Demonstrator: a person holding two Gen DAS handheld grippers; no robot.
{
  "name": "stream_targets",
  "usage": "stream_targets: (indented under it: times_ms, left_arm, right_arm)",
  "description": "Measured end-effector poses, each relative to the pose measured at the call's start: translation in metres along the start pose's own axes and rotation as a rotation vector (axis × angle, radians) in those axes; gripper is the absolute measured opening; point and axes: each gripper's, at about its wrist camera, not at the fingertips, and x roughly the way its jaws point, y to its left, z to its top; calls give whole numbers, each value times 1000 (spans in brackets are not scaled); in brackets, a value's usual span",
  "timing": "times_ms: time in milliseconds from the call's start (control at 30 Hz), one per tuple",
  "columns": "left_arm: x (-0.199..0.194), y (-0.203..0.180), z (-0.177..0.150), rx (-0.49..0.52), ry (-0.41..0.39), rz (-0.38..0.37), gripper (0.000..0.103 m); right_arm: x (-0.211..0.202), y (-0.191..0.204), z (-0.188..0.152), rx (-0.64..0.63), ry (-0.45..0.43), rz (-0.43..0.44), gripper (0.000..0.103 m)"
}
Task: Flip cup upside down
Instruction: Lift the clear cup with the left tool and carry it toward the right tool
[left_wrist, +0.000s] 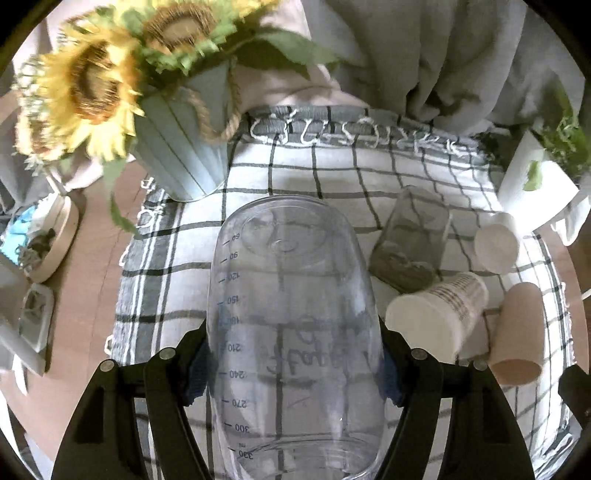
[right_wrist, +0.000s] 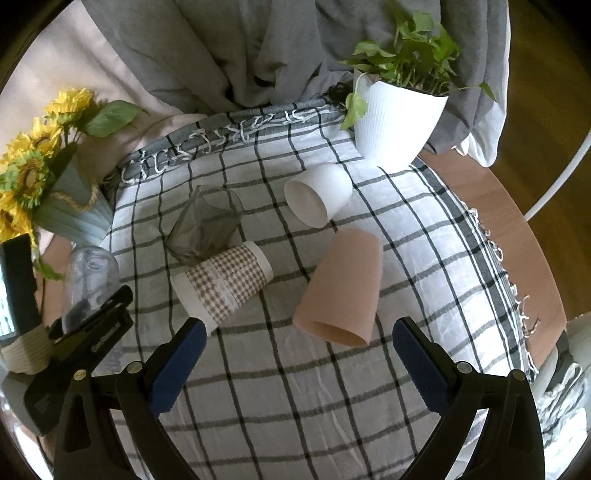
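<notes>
Left wrist view: left claw (left_wrist: 293, 363) clamped on clear cup (left_wrist: 295, 332), right claw (right_wrist: 299, 354) wide open, empty, above checked cloth (right_wrist: 295, 406)

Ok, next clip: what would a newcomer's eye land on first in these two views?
First, the clear measuring cup filling the left wrist view, clamped between the left gripper fingers with its base pointing away. Next, four cups lying on their sides on the checked cloth: a grey glass, a gingham paper cup, a white cup and a pink cup, ahead of the open right gripper. Sunflowers brighten the far left.
</notes>
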Motion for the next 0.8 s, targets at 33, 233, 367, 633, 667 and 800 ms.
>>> stream_targets:
  times_ms: [33, 233, 367, 633, 667, 800]
  left_arm:
    - [-6, -1, -4, 4, -7, 5, 72]
    - [-35, -16, -26, 13, -27, 15, 72]
    - [-50, -28, -45, 13, -25, 11, 72]
    - [-58, -54, -83, -46, 27, -36, 72]
    - [-56, -59, -87, -49, 36, -37, 72]
    - [-51, -75, -100, -45, 47, -23, 72]
  right_arm:
    - [-3, -2, -2, -2, -3, 5, 102]
    - [-18, -19, -18, -19, -22, 11, 102]
    - [-22, -35, -29, -31, -13, 6, 102]
    - [-18, -63, -46, -65, 29, -17, 101]
    - [-18, -66, -48, -71, 32, -19, 101]
    - [-16, -81, -55, -94, 44, -28, 101]
